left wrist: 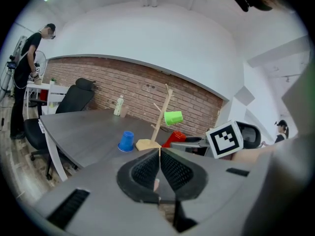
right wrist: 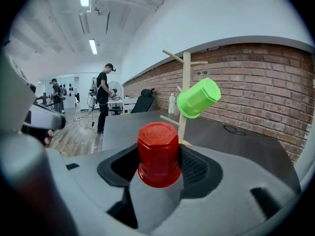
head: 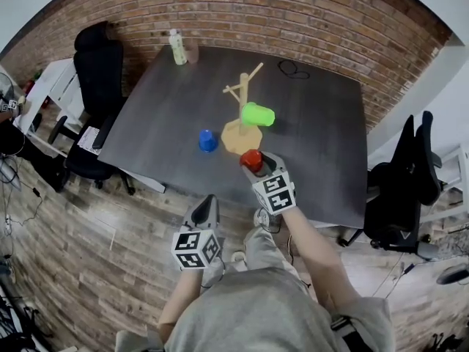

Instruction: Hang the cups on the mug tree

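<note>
Red cup (right wrist: 157,146) sits base up between the pads of the right tongs (right wrist: 158,157), which are clamped on its sides. In the head view it lies over the near edge of the counter (head: 168,108), just near of the tree's round base. The wooden mug tree (head: 244,97) stands upright around the middle of the counter. A green cup (head: 258,114) hangs tilted on one of its right pegs, mouth to the right. A blue cup (head: 208,140) stands upside down on the counter, just left of the base and apart from it. The left tongs (left wrist: 159,151) have their pads pressed together with nothing between them. They are held nearer than the counter's near edge, over the wood floor (head: 80,218). A pale bottle (head: 177,48) stands at the far left corner of the counter. A dark cable (head: 293,69) lies near the far edge to the right, and a brick wall (head: 322,13) runs behind.
</note>
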The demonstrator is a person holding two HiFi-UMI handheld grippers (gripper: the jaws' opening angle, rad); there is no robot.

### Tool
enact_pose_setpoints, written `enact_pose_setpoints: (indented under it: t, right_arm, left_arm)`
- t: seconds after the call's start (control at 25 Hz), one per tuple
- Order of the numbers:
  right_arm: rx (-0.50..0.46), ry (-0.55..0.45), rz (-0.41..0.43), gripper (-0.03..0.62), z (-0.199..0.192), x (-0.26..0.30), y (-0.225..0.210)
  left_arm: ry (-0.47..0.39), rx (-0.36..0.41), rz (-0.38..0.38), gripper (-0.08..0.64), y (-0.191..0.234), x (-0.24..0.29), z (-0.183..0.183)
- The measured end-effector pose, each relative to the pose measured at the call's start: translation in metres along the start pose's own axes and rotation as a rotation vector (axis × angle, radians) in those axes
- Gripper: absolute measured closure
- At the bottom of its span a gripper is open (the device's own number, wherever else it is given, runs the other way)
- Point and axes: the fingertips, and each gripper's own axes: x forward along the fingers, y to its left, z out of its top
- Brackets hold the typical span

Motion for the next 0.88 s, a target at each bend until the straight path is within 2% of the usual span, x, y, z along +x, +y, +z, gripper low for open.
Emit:
enact_pose_setpoints:
  t: [0.52,0.88]
  right_arm:
    - [-0.053,-0.083,-0.017,0.345,0.086,-0.060,-0.016]
    - [-0.098,-0.112,-0.051,0.345,0.134,-0.078,-0.030]
  left_arm:
    - [-0.020,0.017,-0.069,0.549,-0.022,-0.001,0.010]
    - [-0.021,0.025,-0.104,0.549,-0.028,-0.001,0.014]
